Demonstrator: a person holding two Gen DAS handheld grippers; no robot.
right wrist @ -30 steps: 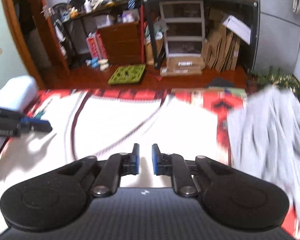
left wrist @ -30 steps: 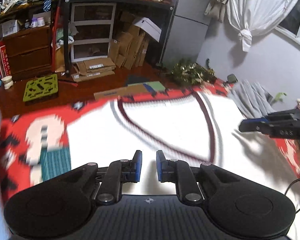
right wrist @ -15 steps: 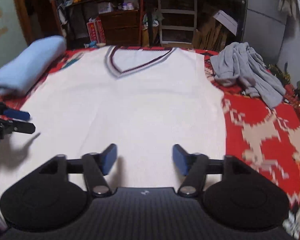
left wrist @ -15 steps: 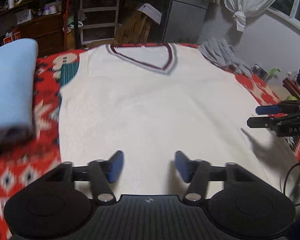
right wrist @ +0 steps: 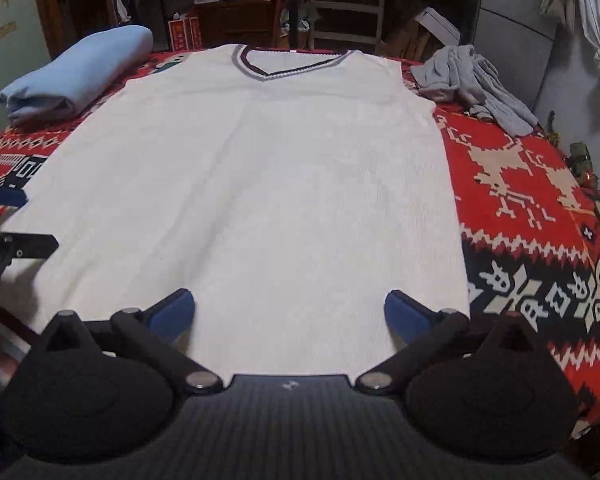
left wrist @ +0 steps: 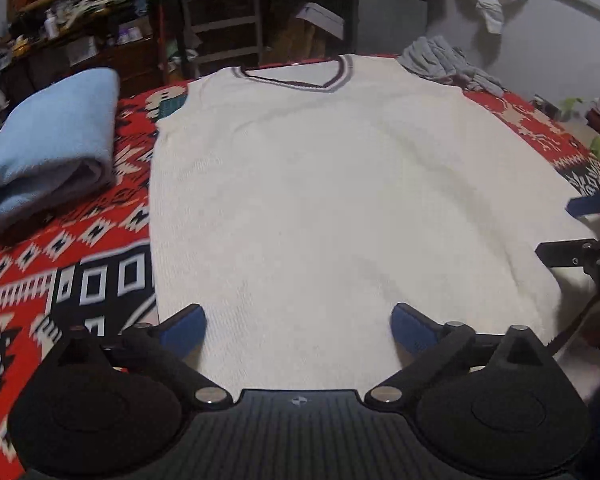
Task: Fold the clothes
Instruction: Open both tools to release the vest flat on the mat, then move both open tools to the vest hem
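A white knit vest (left wrist: 320, 208) with a dark-striped V-neck lies flat, face up, on a red patterned cloth (left wrist: 100, 236); it also shows in the right wrist view (right wrist: 260, 184). My left gripper (left wrist: 298, 326) is open wide and empty over the vest's near hem, left part. My right gripper (right wrist: 288, 314) is open wide and empty over the hem's right part. Each gripper shows at the edge of the other's view, the right one (left wrist: 580, 228) and the left one (right wrist: 12, 220).
A folded light-blue garment (left wrist: 52, 140) lies left of the vest, also in the right wrist view (right wrist: 80, 72). A crumpled grey garment (right wrist: 472, 84) lies at the far right. Cluttered shelves and cardboard (right wrist: 340, 12) stand beyond the bed.
Both grippers pulled back from the collar to the near hem and opened from shut to wide. The vest now lies spread flat.
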